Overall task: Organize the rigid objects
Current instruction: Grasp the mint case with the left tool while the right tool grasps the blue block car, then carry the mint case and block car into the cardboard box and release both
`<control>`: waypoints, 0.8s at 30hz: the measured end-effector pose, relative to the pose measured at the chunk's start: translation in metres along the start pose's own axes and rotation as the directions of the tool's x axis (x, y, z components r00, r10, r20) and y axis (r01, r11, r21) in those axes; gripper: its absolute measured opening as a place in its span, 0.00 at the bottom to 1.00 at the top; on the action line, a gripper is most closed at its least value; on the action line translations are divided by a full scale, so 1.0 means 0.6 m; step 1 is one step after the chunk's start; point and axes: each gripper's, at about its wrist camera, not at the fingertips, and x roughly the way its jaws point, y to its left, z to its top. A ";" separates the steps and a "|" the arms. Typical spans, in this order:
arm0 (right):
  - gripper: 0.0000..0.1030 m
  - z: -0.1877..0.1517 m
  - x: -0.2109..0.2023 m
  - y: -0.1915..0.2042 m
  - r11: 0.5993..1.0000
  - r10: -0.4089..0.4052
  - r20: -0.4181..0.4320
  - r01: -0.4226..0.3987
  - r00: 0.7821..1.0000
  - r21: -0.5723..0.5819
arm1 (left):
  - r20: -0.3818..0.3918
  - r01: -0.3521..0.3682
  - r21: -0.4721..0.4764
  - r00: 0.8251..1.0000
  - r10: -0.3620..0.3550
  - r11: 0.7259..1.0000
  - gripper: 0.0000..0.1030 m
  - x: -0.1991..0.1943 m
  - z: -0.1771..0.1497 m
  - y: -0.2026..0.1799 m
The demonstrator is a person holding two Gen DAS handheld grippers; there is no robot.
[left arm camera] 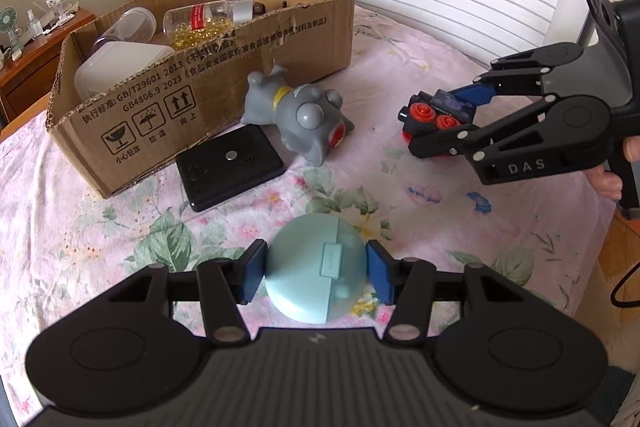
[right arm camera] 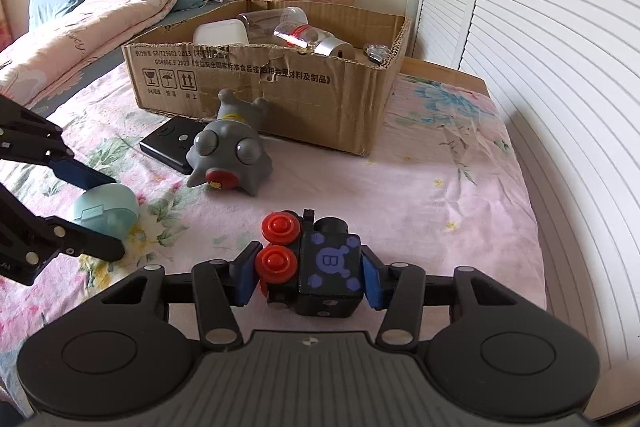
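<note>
Your left gripper (left arm camera: 316,277) has its blue pads pressed on either side of a pale blue round case (left arm camera: 316,273), and your right gripper (right arm camera: 308,277) is clamped on a black toy train (right arm camera: 316,267) with red wheels, one pad on the wheel side and one on the printed black block. Both loads sit low over the floral bedspread (left arm camera: 400,195); whether they are lifted clear of it I cannot tell.

The open cardboard box (left arm camera: 128,115) lies ahead of both grippers, ahead and to the left of your left one. It already holds a clear pill bottle (left arm camera: 208,21), a white container (left arm camera: 120,67) and a clear jar (left arm camera: 128,27), so judge where free floor remains before you commit.

Between your left gripper and the box lie a black flat device (left arm camera: 232,167) and, just beyond it, a grey rubber toy (left arm camera: 296,115) on its side, both close against the box's near wall. Lift high enough to pass over these and over the torn cardboard rim, then lower inside before you let go.

The round case is likely slick and curved, so keep the squeeze steady and avoid tilting; it could roll out of the pads. The train is gripped across uneven faces, so carry it level. Take the grippers in one after the other, since the right gripper's route crosses in front of the left.
</note>
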 end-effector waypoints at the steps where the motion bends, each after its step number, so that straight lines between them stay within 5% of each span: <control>1: 0.54 0.000 0.000 0.000 1.000 -0.002 0.001 0.002 1.000 -0.002 | -0.001 0.001 0.002 1.000 -0.001 1.000 0.52 0.001 0.001 0.000; 24: 0.54 0.015 -0.042 0.016 0.995 -0.015 -0.005 0.015 1.000 -0.099 | -0.026 0.017 0.036 1.000 -0.016 0.999 0.51 -0.045 0.020 0.003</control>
